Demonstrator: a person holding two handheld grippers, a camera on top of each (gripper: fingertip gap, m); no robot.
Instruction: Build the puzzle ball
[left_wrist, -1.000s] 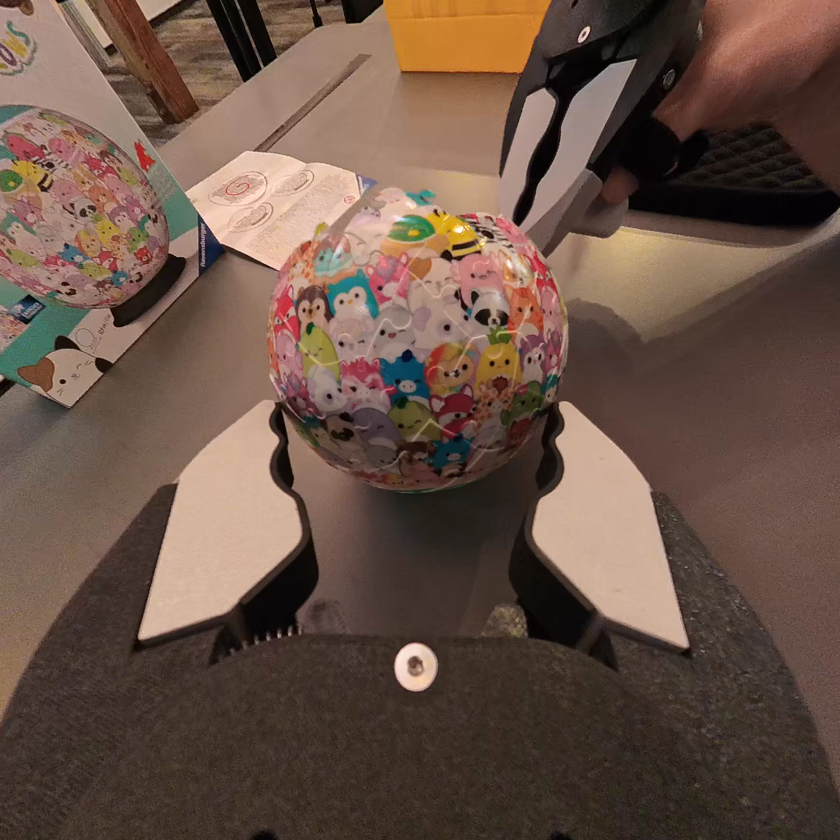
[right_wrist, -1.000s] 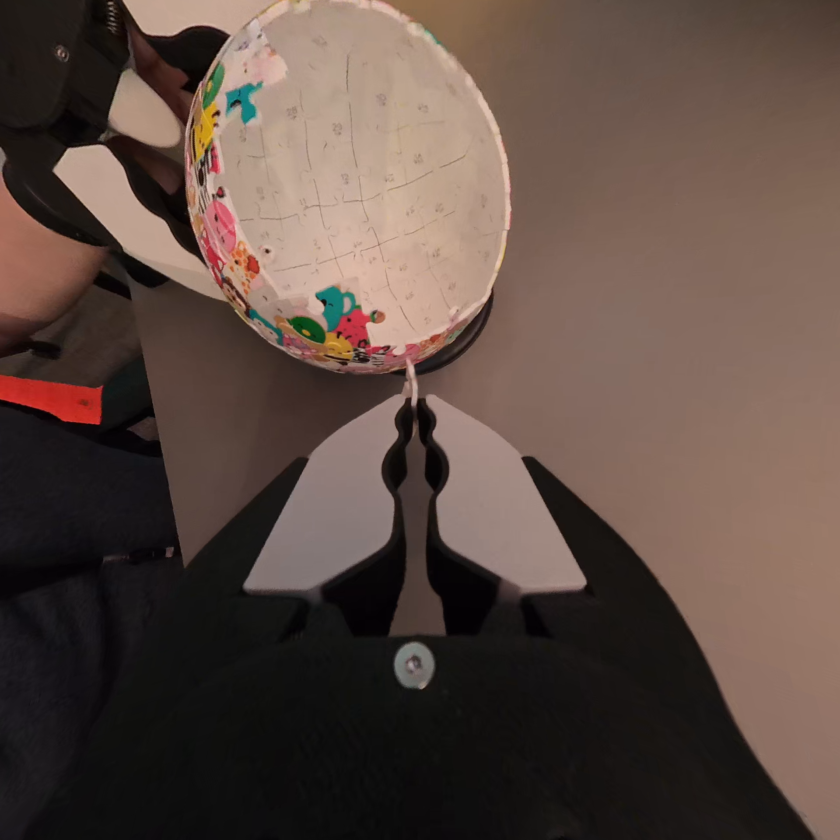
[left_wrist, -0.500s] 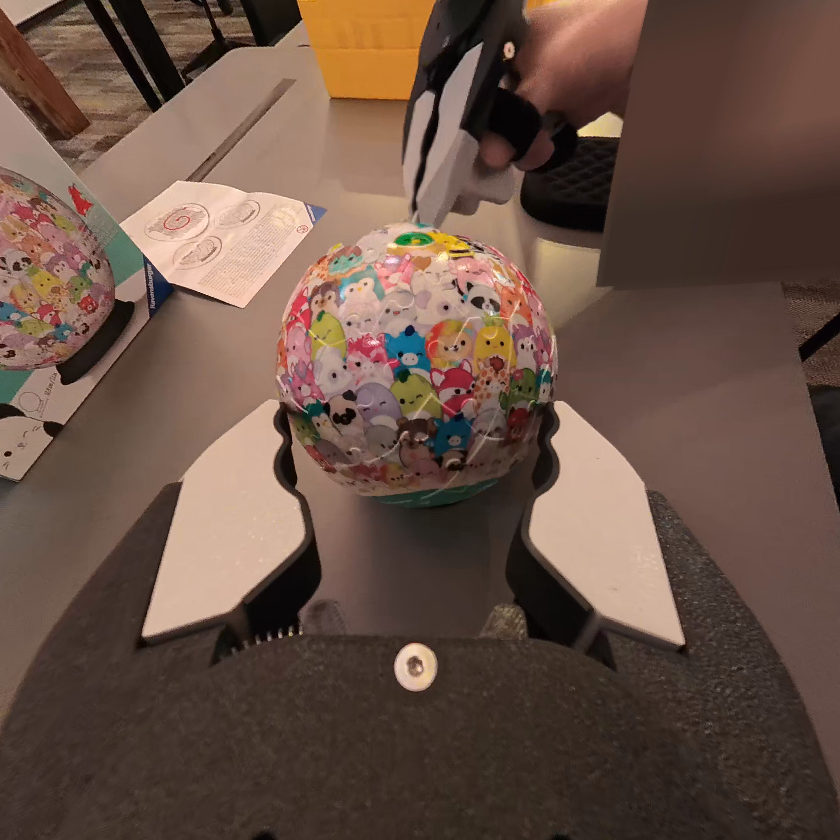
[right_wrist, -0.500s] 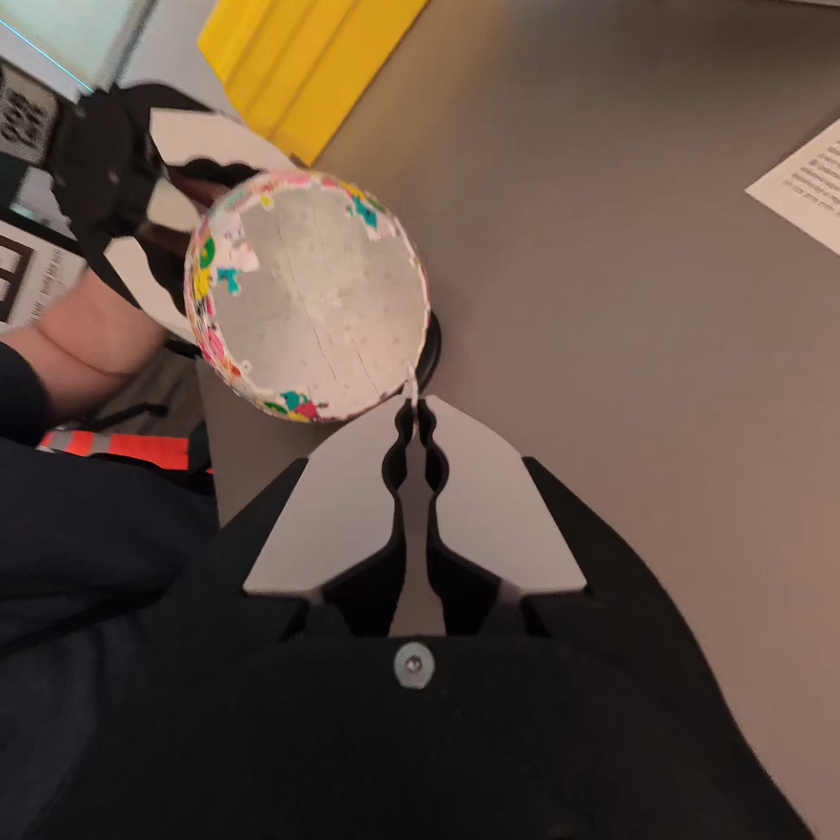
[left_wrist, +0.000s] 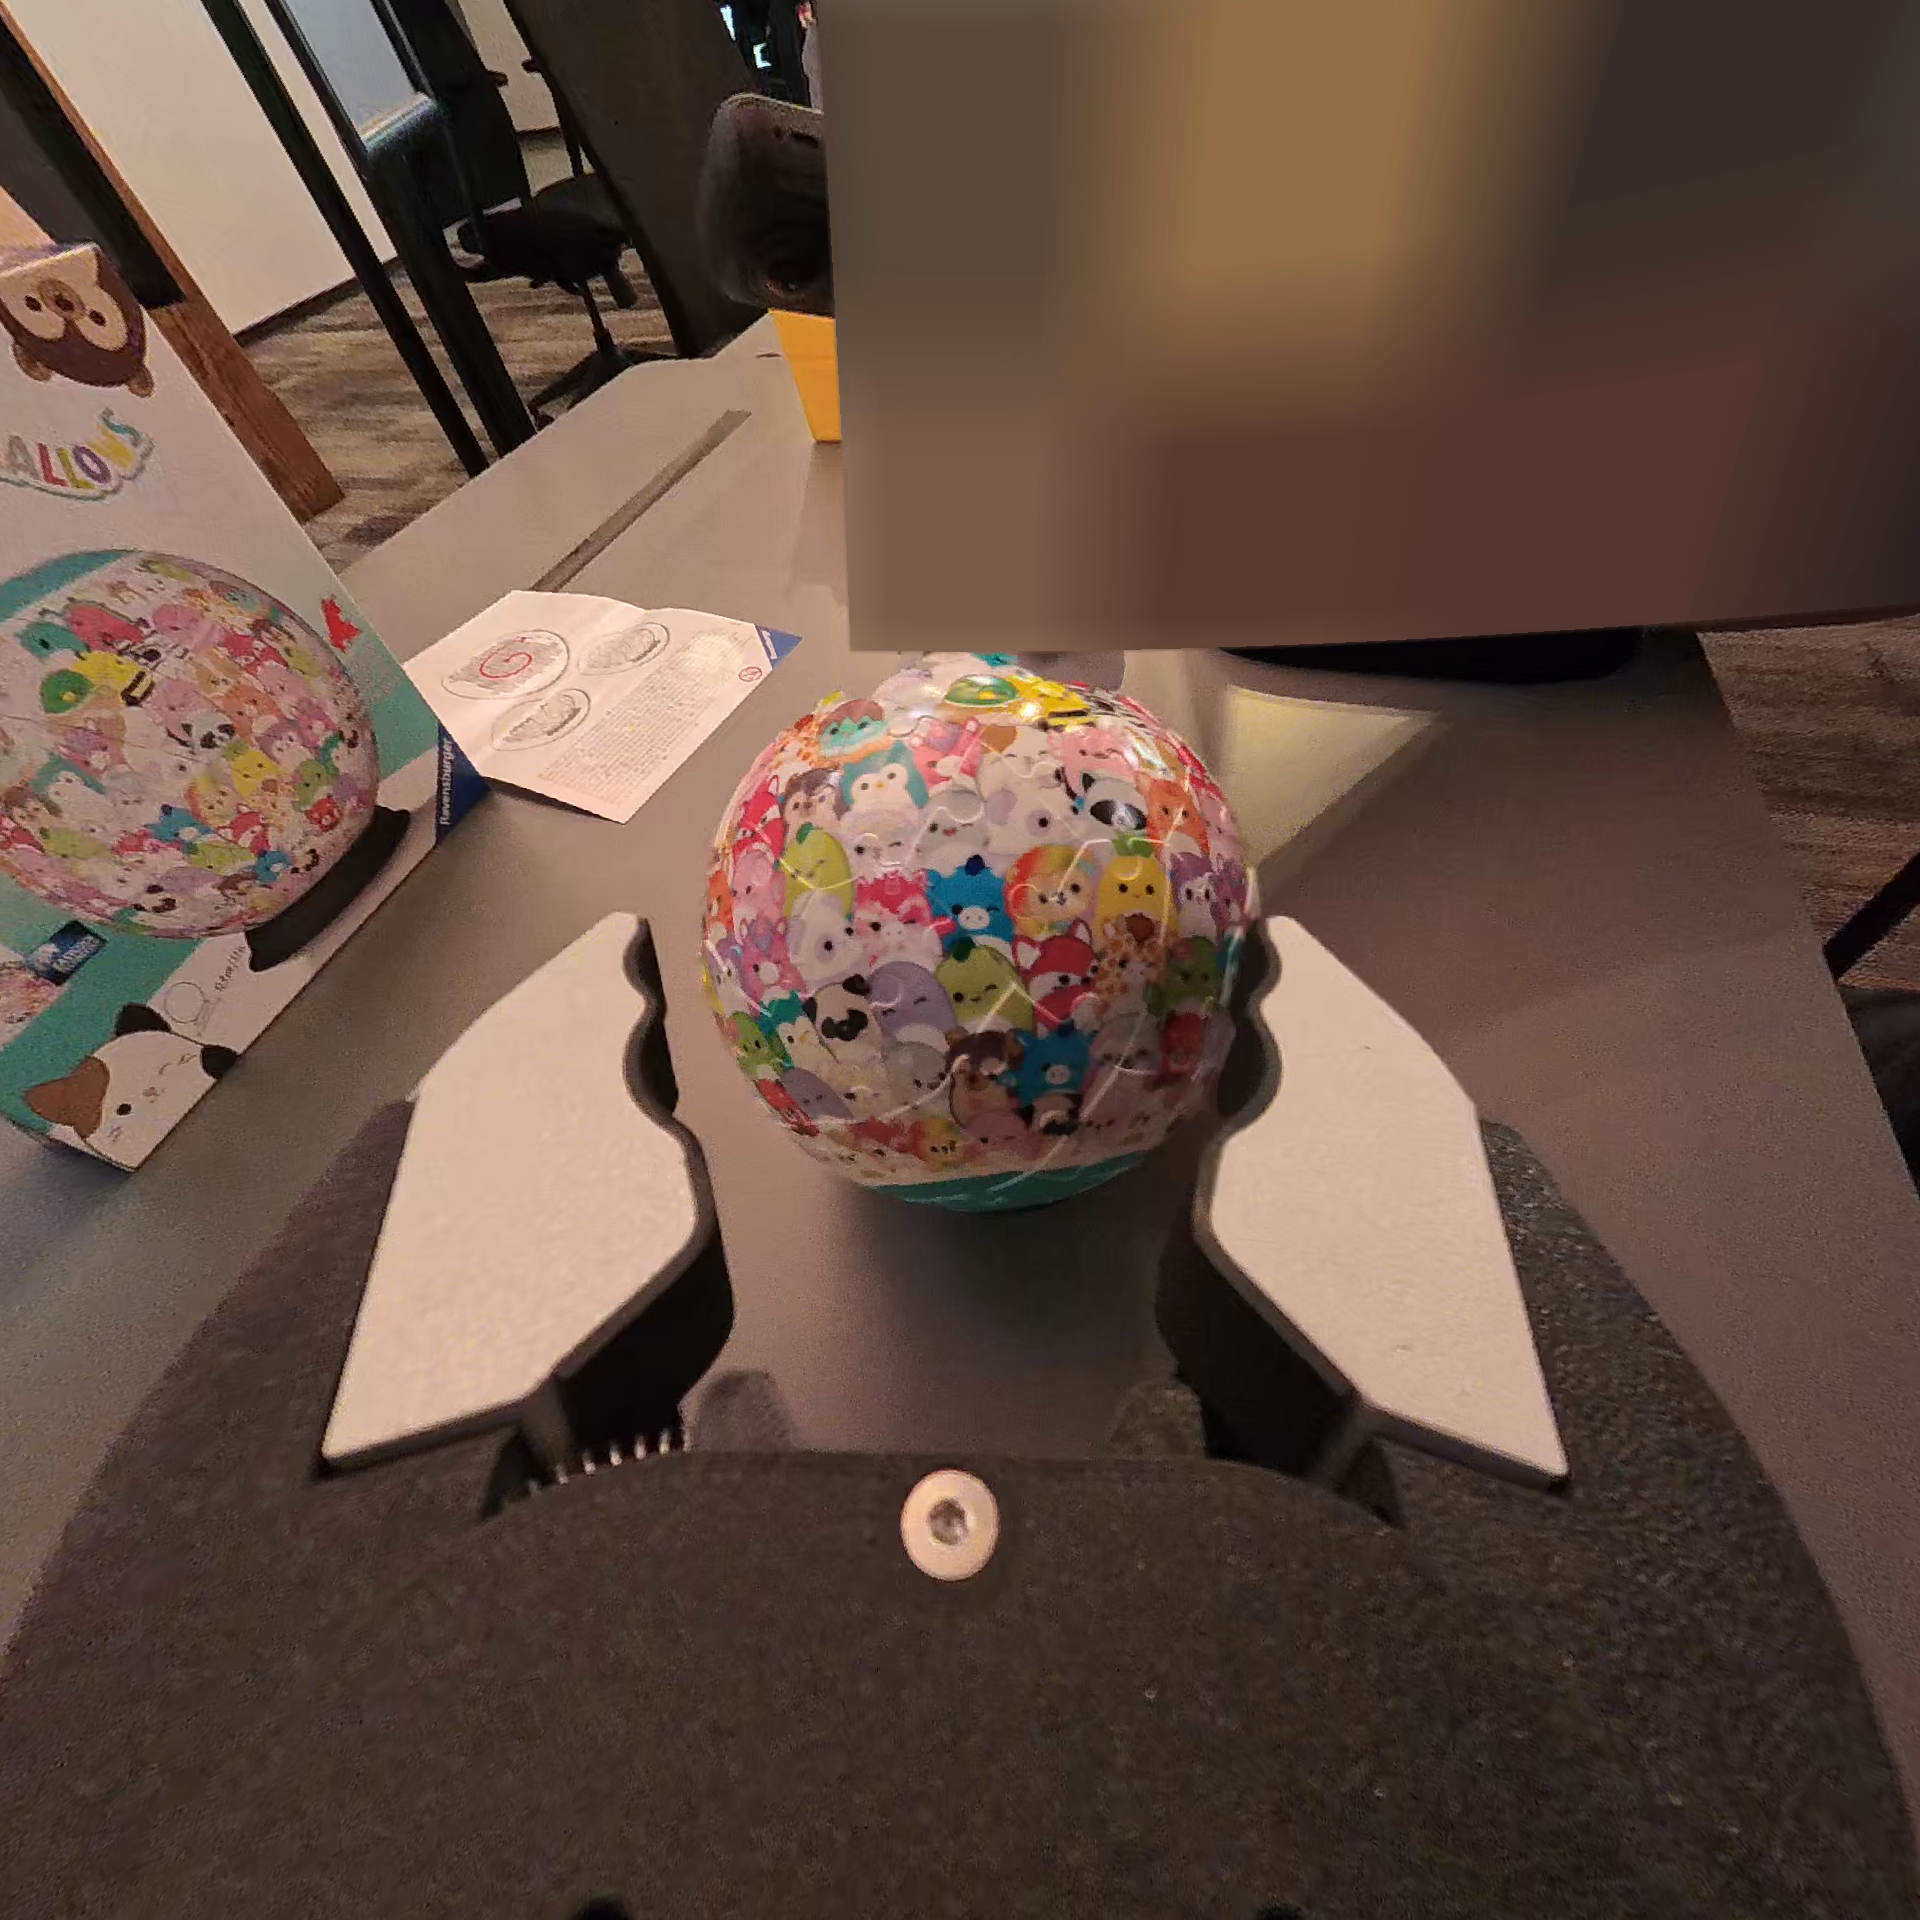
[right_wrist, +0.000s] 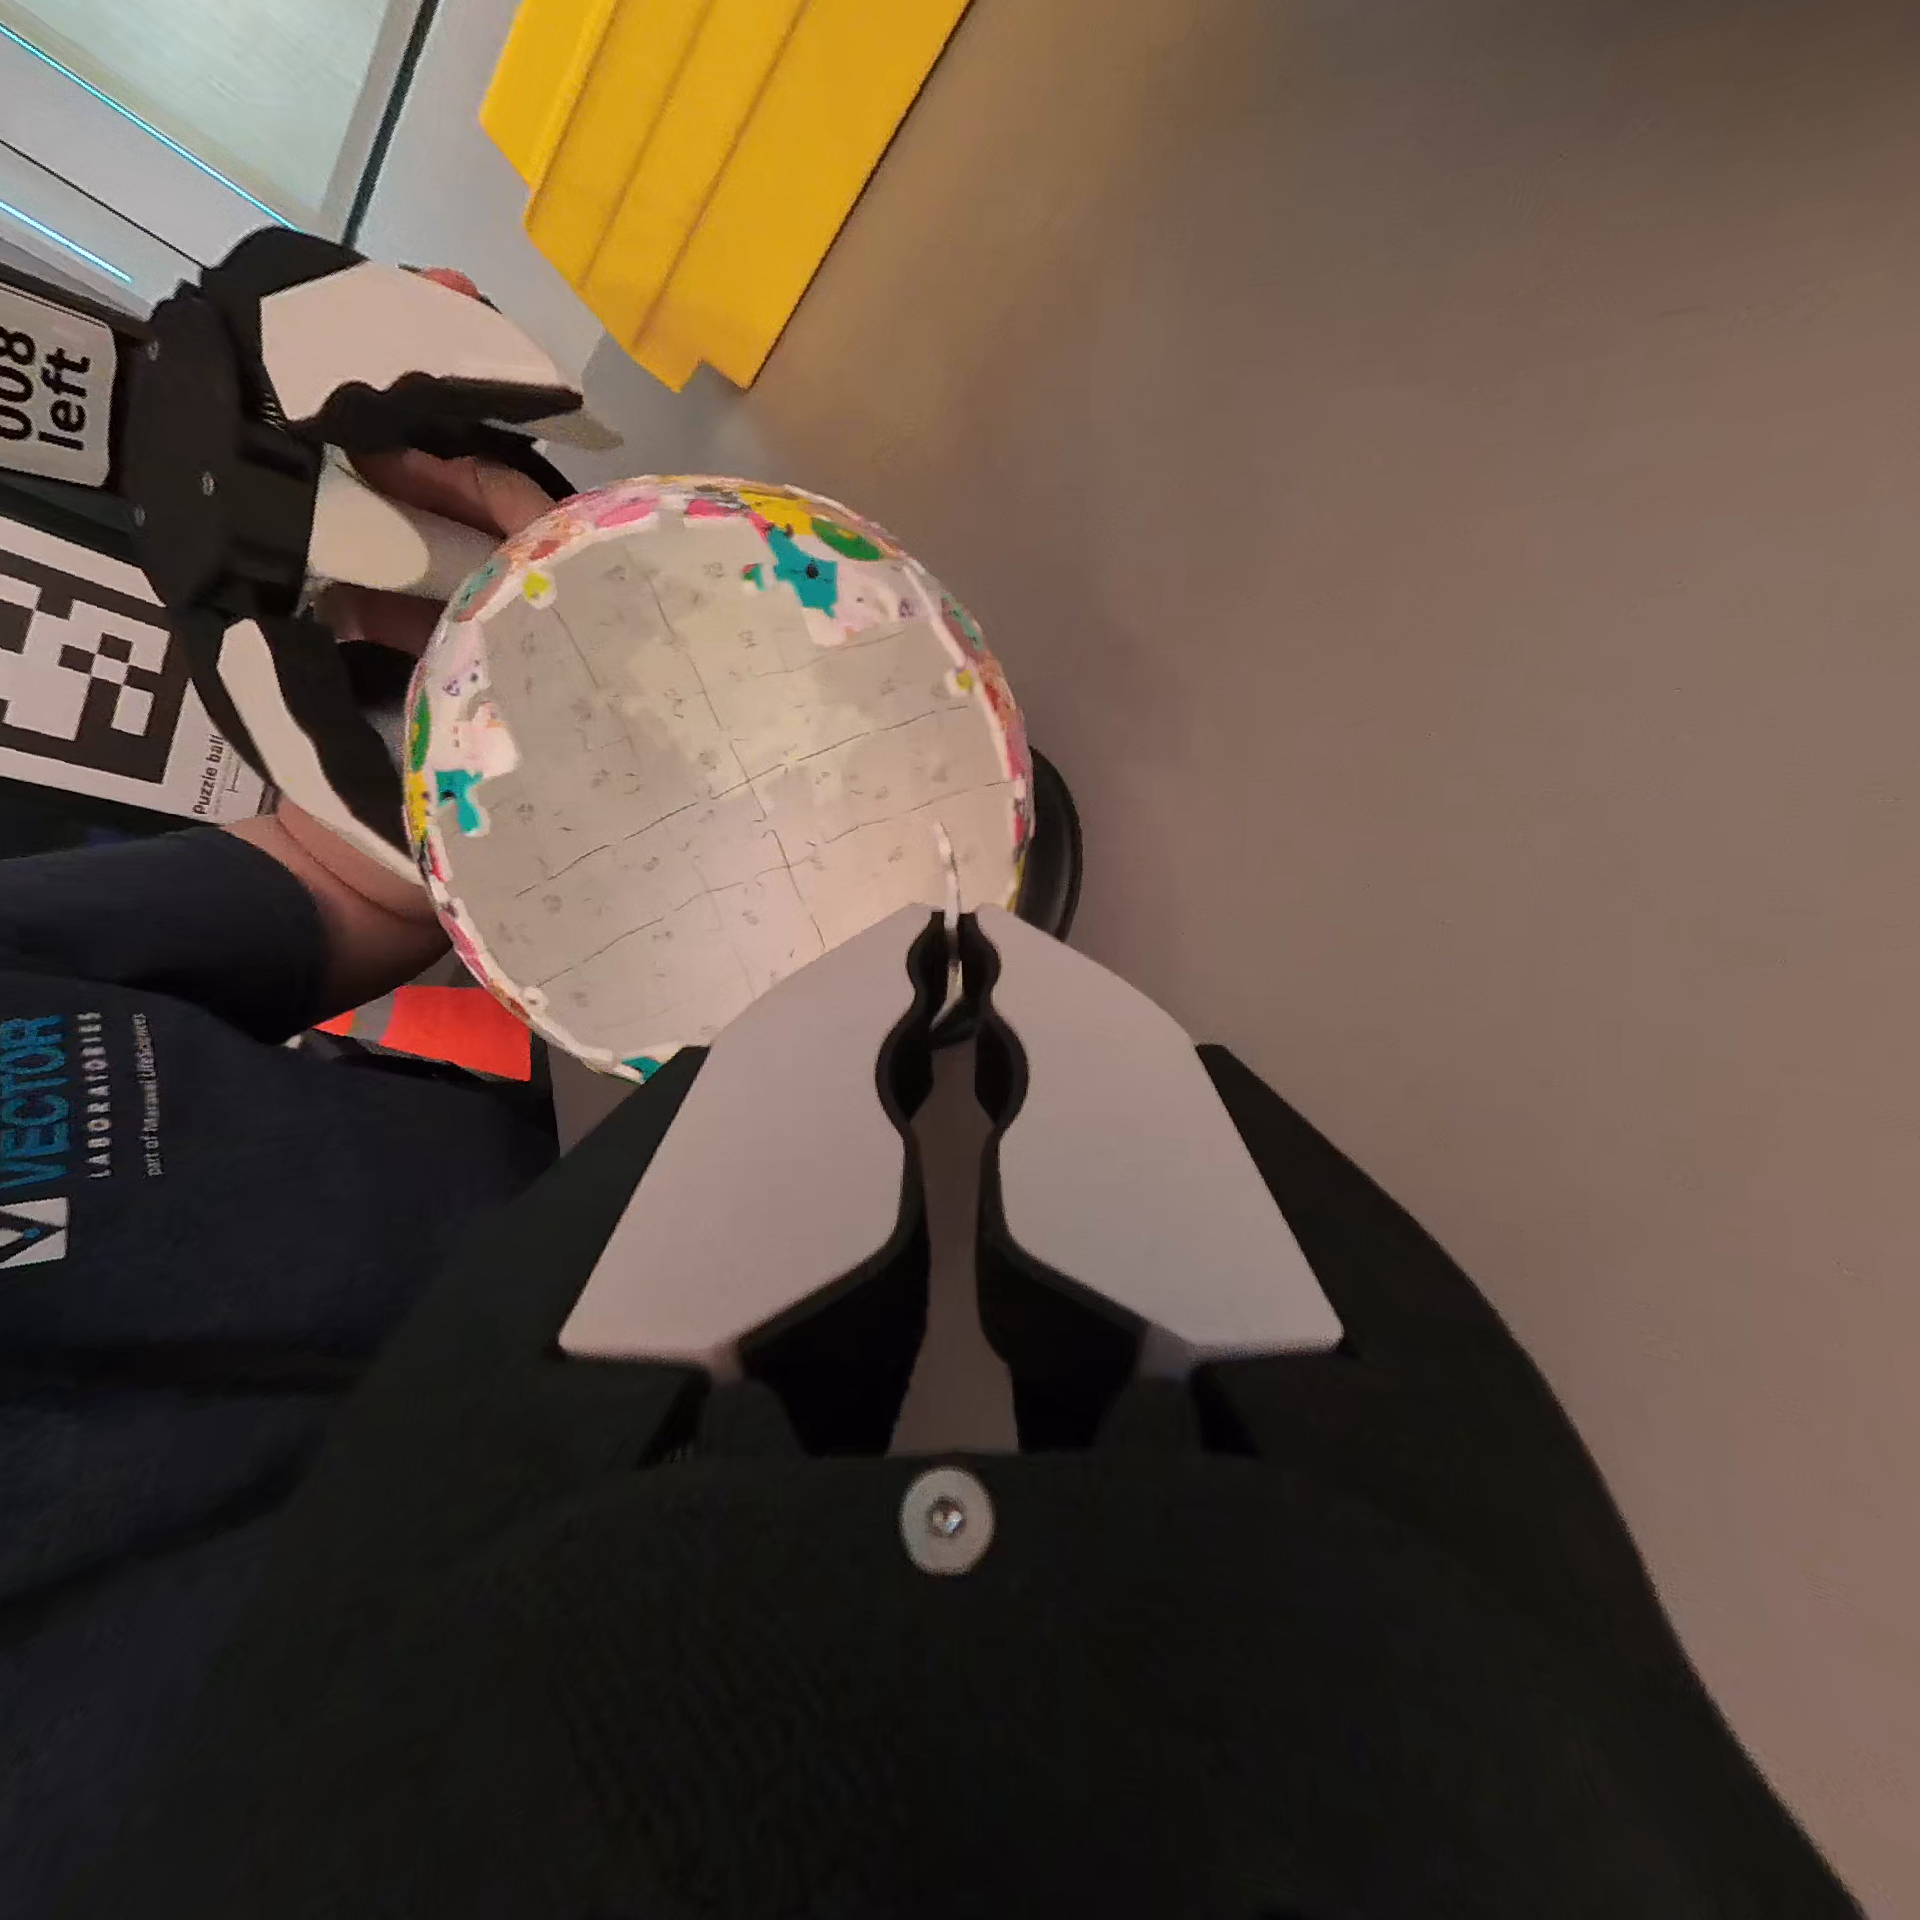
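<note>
Grey bench: smooth matt top, warm light falling on it, with a groove running along its far left part.
Ball: many-coloured puzzle shell standing on a dark round base near the middle of the bench; its top is open, showing the pale inside.
Left gripper: jaws wide apart, one on each side of the ball's lower half; whether they touch it cannot be told.
Right gripper: jaws together, clamped on a thin white piece that is held over the opening near its rim.
Box: puzzle carton standing at the bench's left edge.
Leaflet: unfolded white sheet lying flat beyond the box.
Yellow bin: at the bench's far edge.
Room: patterned carpet, dark table legs and an office chair beyond the bench, pale wall behind.
Person: dark sleeve at the near edge.
</note>
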